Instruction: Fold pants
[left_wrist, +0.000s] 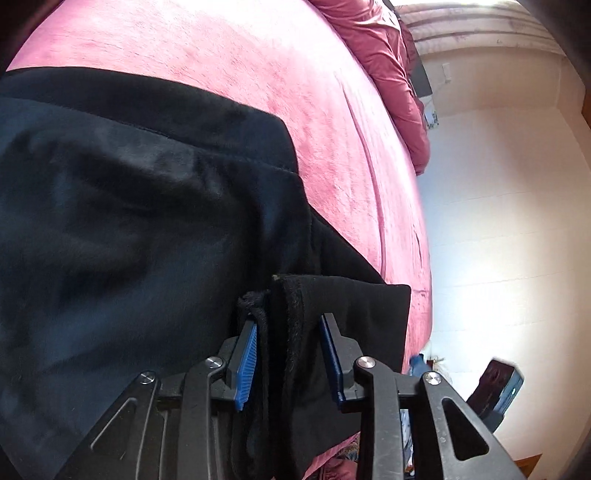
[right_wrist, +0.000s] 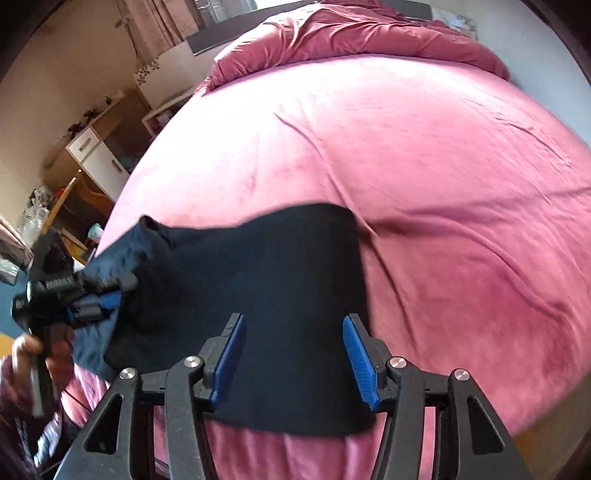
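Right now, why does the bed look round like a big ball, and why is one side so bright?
Both wrist views use fisheye lenses, so the flat pink bed bulges. In the left wrist view, glare washes out the white wall, and the dark pants look soft and smeared. In the right wrist view, the left gripper is blurry.

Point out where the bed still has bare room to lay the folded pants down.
The widest bare patch is the pink sheet, between the pants and the bunched duvet at the head. A narrower strip borders the pants toward the bed edge. The near corner is crowded: left hand-held gripper grips fabric, right hand-held gripper hovers open.
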